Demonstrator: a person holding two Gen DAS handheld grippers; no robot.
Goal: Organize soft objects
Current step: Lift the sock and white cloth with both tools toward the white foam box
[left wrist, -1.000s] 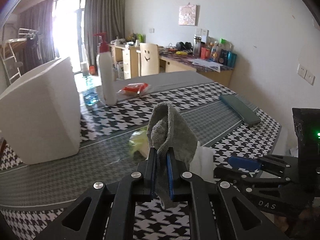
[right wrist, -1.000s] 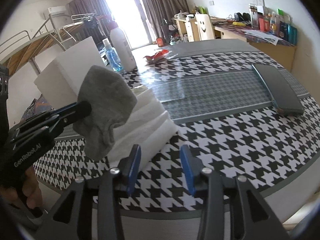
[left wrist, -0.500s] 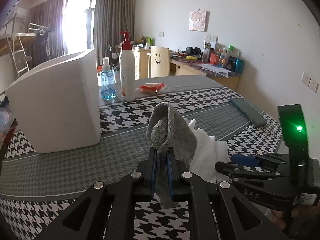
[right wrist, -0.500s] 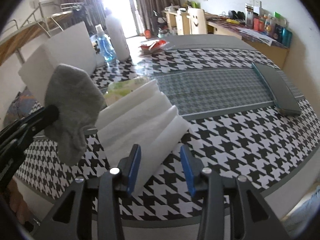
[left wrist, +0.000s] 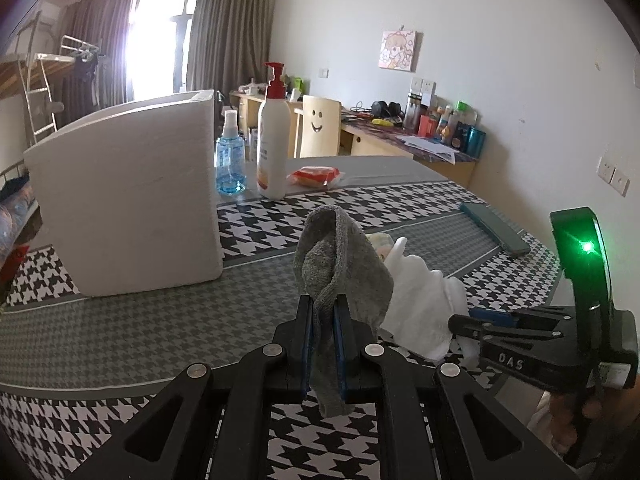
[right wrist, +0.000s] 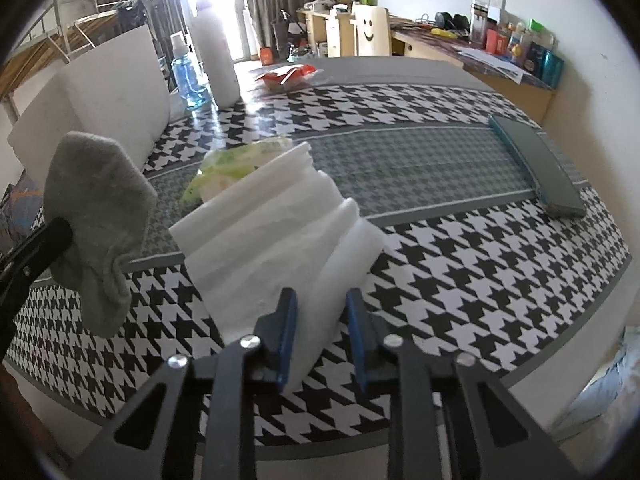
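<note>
Already the left gripper (left wrist: 323,350) has its jaws clamped on a grey sock (left wrist: 340,264), lifted off the bench (right wrist: 460,248). At 3 o'clock of it, the right gripper (right wrist: 322,336) has just been closing around the white folded cloth (right wrist: 280,240), pads not visibly pressing, likely to pick it up too.

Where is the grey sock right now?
The grey sock is clamped in the left gripper, held above the houndstooth table; in the right wrist view it hangs left of the folded white cloth.

"DAS" on right gripper (left wrist: 486,317) body
</note>
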